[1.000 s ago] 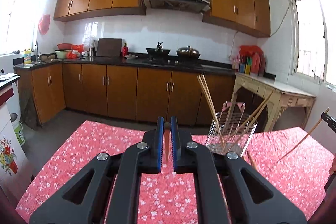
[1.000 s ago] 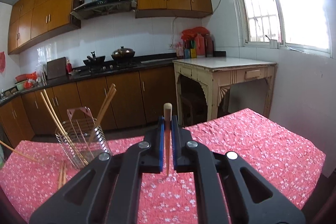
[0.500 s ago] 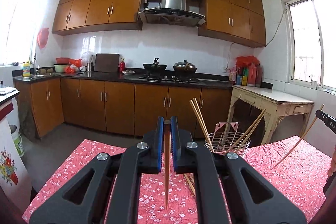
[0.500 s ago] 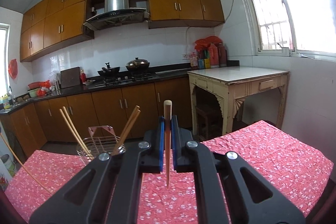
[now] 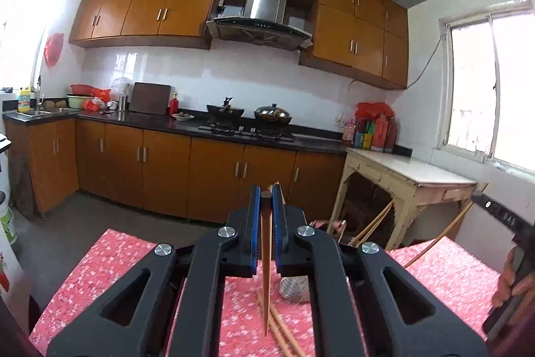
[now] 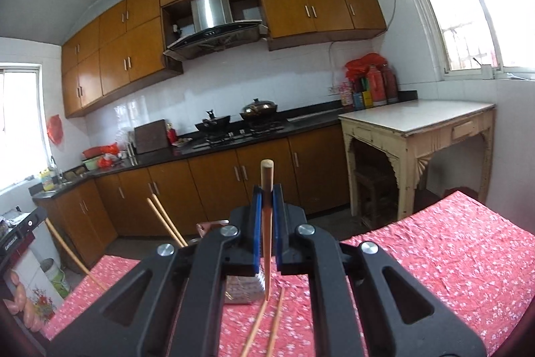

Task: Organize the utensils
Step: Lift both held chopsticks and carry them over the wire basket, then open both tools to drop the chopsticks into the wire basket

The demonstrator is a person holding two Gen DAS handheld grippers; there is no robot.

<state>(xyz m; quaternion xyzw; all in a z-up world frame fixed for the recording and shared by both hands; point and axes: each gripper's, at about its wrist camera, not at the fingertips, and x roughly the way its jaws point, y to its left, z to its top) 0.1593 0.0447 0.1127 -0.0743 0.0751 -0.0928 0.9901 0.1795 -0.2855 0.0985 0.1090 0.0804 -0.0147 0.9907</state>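
Holding both grippers above the table (image 5: 100, 270), I report each one clamped on a single wooden chopstick. My left gripper (image 5: 266, 209) has its blue pads (image 5: 254, 230) pressed against the left chopstick (image 5: 265, 283), which stands nearly upright with its thin tip hanging down over the red floral tablecloth (image 6: 434, 256). My right gripper (image 6: 266, 209) grips the right chopstick (image 6: 266, 236) the same way — blunt end up above the jaws, pointed end down. In the left view that second chopstick also shows at the right edge, slanting down from the other gripper, with fingers (image 5: 508, 273) of the holding hand beside it.

The wire utensil holder (image 5: 294, 288) sits on the table ahead of both grippers, mostly hidden behind the black linkages. Several chopsticks already lean in it: two (image 6: 165, 219) slant up to the left in the right view, and others (image 5: 374, 226) slant up to the right in the left view. Loose chopsticks (image 5: 284, 330) lie flat on the cloth just in front of the holder; in the right view I count two (image 6: 267, 323) side by side, below the held tip. I cannot tell whether either touches the holder.

Beyond the table — brown lower cabinets (image 5: 160, 173), a dark counter with a wok (image 5: 224, 111) and a lidded pot (image 5: 272, 115) on the hob, and a range hood (image 5: 260, 19) above. A pale side table (image 6: 418, 122) stands at right under the window (image 6: 474, 5).
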